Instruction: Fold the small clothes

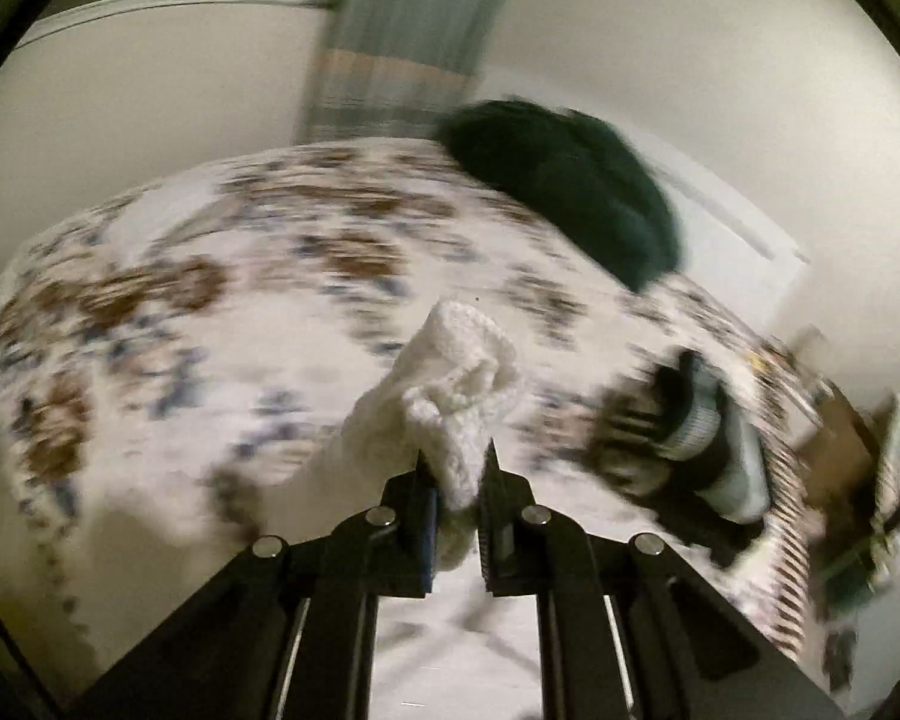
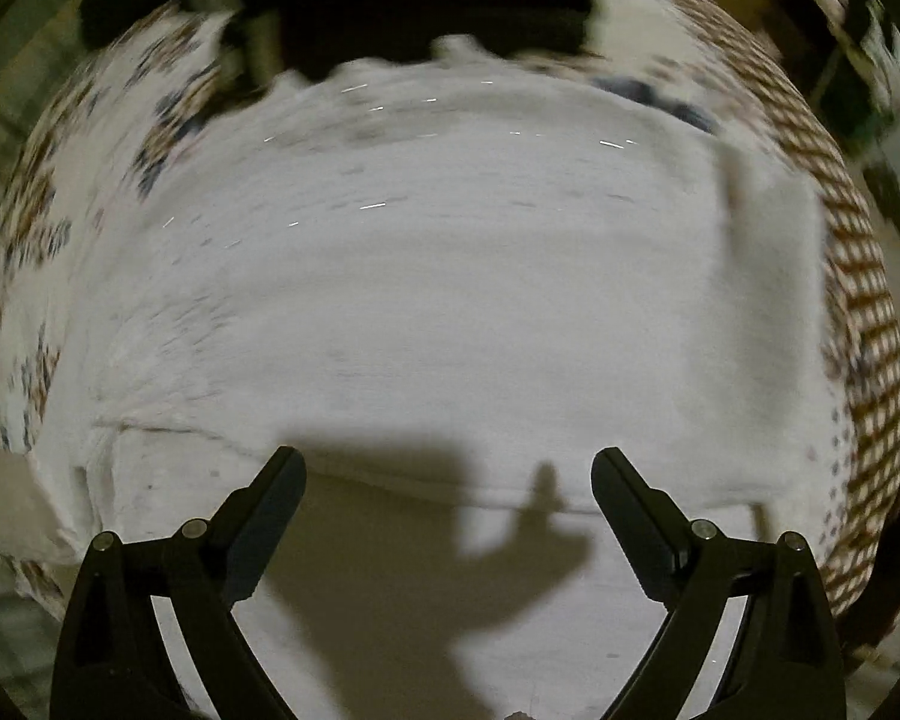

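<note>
Two dark garments (image 1: 570, 192), striped socks (image 1: 702, 438) nearby

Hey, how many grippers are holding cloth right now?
1. The left hand-held gripper is shut on the white knitted cloth. The right hand-held gripper is open above a flat white fabric, holding nothing.

Left gripper (image 1: 457, 456): jaws drawn close together, pinching a bunch of white knit cloth (image 1: 450, 384) between the fingertips, held raised. Right gripper (image 2: 449, 468): jaws spread wide apart, nothing between them, pointing down at a flat surface just below.
</note>
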{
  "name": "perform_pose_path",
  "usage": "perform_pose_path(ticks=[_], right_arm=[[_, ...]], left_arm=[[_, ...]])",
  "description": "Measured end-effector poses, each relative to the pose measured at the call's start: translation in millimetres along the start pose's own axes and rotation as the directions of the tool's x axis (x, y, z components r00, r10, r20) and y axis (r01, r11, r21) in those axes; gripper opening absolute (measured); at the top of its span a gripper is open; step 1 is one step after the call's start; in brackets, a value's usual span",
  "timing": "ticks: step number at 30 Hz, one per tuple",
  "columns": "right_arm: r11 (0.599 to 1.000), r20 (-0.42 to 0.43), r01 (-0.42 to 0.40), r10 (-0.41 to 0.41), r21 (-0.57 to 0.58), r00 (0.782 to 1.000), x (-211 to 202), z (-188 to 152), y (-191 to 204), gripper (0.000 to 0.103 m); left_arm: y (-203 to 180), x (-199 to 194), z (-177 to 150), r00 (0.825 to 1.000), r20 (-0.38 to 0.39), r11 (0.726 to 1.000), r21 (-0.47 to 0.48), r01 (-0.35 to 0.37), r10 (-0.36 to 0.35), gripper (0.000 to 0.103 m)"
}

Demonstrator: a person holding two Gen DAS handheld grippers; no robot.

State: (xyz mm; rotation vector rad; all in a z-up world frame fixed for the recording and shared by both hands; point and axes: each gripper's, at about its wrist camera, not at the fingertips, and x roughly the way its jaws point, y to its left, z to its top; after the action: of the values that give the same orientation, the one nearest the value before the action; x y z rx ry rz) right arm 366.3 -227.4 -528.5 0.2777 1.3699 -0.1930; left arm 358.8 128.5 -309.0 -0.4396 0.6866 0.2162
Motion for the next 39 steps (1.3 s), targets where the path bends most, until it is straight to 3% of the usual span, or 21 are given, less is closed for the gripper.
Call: perform_pose_path(ticks=[4, 9, 14, 19, 22, 24, 25, 26, 29, 32, 35, 39], right_arm=[[0.994, 0.007, -0.039, 0.038, 0.107, 0.999, -9, 4, -75, 0.098], [0.981, 0.038, -0.024, 0.017, 0.194, 0.999, -23, 11, -154, 0.098], [0.96, 0.059, 0.015, -0.033, 0.278, 0.998, -38, 11, -235, 0.098], [0.931, 0.053, 0.036, -0.059, 0.362, 0.997, -47, -1, -297, 0.098], [0.914, 0.061, -0.014, -0.012, 0.406, 0.998, -53, -12, -318, 0.098], [0.904, 0.078, -0.066, 0.036, 0.421, 0.996, -58, -16, -328, 0.098], [0.896, 0.094, -0.111, 0.078, 0.429, 0.993, -61, -17, -336, 0.098], [0.892, 0.1, -0.133, 0.1, 0.432, 0.99, -63, -18, -337, 0.098], [0.876, 0.115, -0.211, 0.179, 0.434, 0.977, -71, -15, -334, 0.098], [0.848, 0.129, -0.302, 0.273, 0.435, 0.953, -72, -1, -323, 0.098], [0.832, 0.13, -0.37, 0.348, 0.413, 0.928, -64, 22, -300, 0.098], [0.816, 0.102, -0.405, 0.4, 0.414, 0.911, -32, 49, -264, 0.098]], left_arm=[[-102, 9, -17, 0.987, -0.068, 0.985, 0.086, 0.151, -0.146, 0.008], [-223, 24, -70, 0.945, -0.191, 0.932, 0.2, 0.302, -0.265, 0.008], [-296, 45, -142, 0.9, -0.335, 0.885, 0.275, 0.376, -0.278, 0.008], [-331, 60, -205, 0.868, -0.45, 0.853, 0.35, 0.386, -0.209, 0.01], [-334, 76, -229, 0.837, -0.528, 0.864, 0.347, 0.365, -0.142, 0.017], [-329, 80, -229, 0.827, -0.546, 0.866, 0.34, 0.367, -0.136, 0.047], [-327, 79, -227, 0.819, -0.556, 0.865, 0.334, 0.374, -0.139, 0.077], [-321, 79, -222, 0.82, -0.554, 0.866, 0.331, 0.373, -0.142, 0.091], [-289, 76, -195, 0.857, -0.495, 0.883, 0.328, 0.336, -0.142, 0.091], [-242, 84, -167, 0.887, -0.458, 0.922, 0.312, 0.23, -0.066, 0.091], [-198, 100, -152, 0.899, -0.437, 0.943, 0.308, 0.125, 0.023, 0.091], [-151, 118, -148, 0.896, -0.422, 0.941, 0.338, 0.013, 0.14, 0.091]])
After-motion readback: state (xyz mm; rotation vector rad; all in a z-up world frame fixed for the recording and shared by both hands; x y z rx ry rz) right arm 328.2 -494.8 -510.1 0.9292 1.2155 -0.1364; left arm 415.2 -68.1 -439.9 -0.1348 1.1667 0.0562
